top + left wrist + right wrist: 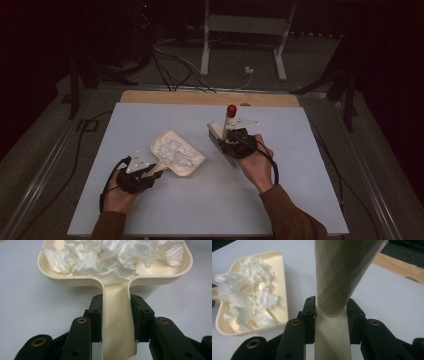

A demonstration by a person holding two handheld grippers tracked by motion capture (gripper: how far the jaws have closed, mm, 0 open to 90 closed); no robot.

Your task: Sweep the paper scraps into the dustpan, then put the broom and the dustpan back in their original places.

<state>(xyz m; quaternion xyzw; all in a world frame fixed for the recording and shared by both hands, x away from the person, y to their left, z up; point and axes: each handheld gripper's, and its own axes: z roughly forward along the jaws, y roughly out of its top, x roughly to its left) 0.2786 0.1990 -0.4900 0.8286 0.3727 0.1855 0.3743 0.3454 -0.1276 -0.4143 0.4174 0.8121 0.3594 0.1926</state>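
- The handle of a cream dustpan (117, 322) is clamped between the jaws of the left gripper (116, 315).
- The dustpan is rested on the white table (150, 210), with crumpled tissue (112, 257) piled in it.
- A cream brush (339, 277) is gripped by its handle in the right gripper (332, 315), just beside the dustpan, its red tip (231, 110) raised.

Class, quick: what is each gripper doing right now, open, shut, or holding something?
Left gripper: shut on the handle of the cream dustpan, which holds crumpled tissue.
Right gripper: shut on the cream brush handle.
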